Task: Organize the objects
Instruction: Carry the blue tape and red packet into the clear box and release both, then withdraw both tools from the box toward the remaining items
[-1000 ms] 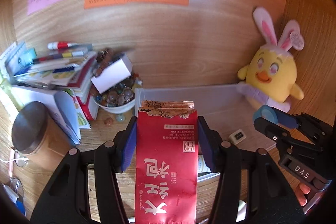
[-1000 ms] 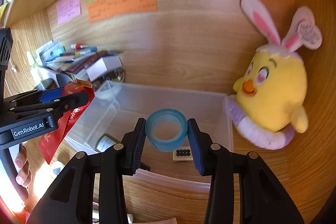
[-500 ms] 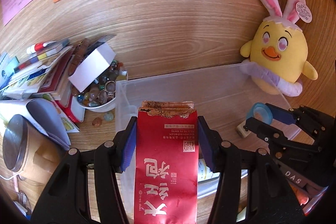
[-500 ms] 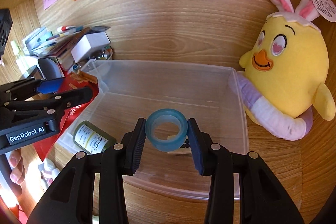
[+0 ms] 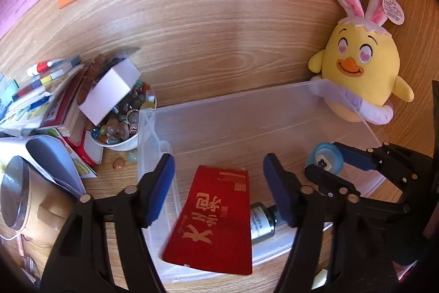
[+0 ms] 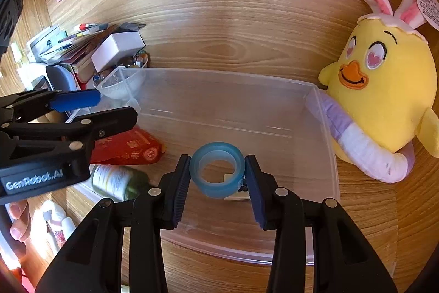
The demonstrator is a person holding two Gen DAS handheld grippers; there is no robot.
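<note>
Wooden desk: left gripper [image 5: 219, 191] jaws have just spread, red packet [image 5: 214, 221] now lying loose in the clear bin [image 5: 225, 111]; right gripper [image 6: 218, 177] pinches blue tape roll [image 6: 217, 169], likely next in.

Red pouch [image 5: 216, 218] with gold characters lies flat in the clear bin [image 5: 233, 114], at its left end, partly over a green labelled bottle [image 6: 118, 183] lying on its side. Blue tape roll [image 6: 217, 169], hole facing the camera, sits above the bin floor, over a small white piece.
</note>
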